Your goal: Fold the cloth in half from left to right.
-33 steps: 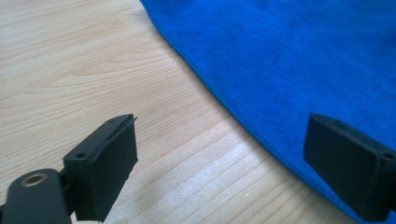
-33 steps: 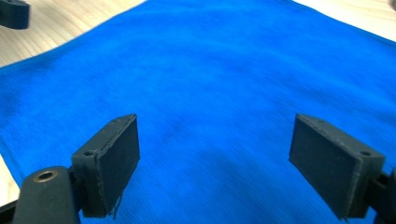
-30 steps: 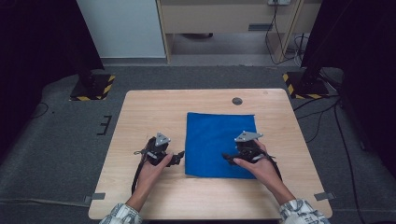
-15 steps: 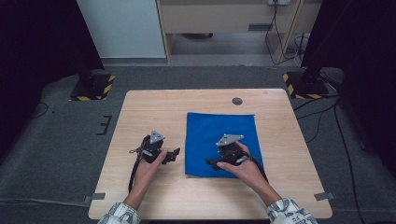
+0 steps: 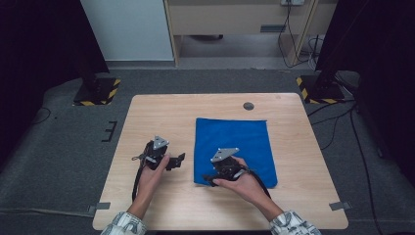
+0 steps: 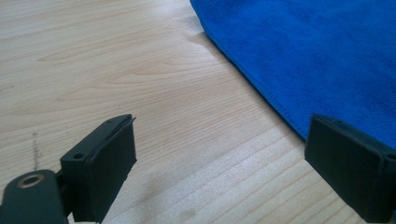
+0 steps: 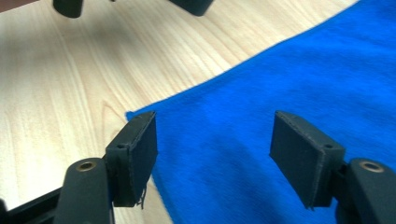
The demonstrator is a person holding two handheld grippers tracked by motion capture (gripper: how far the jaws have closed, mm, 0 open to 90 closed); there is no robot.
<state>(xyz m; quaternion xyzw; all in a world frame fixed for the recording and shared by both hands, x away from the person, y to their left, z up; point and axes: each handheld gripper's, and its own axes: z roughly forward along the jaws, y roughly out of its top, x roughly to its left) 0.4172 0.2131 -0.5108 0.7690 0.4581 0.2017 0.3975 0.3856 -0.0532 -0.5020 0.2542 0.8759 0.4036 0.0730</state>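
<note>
Right tool (image 7: 212,161) of mine hangs low over the near left corner of the blue cloth (image 7: 289,107), its jaws apart but just now closing, with cloth beneath them and nothing pinched. Left tool (image 6: 243,172) gapes wide over bare bench (image 6: 116,70), the cloth's edge just beside it. I judge the cloth light, limp and unbreakable; that corner hem is the place to pinch.

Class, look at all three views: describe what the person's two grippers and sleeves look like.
The left gripper and the right gripper are black, each topped by a grey three-cornered plate and trailing a dark cable. Each has two flat, rectangular black jaws with brass-coloured rivets at their bases. The sleeves are plaid, pale with darker checks.
</note>
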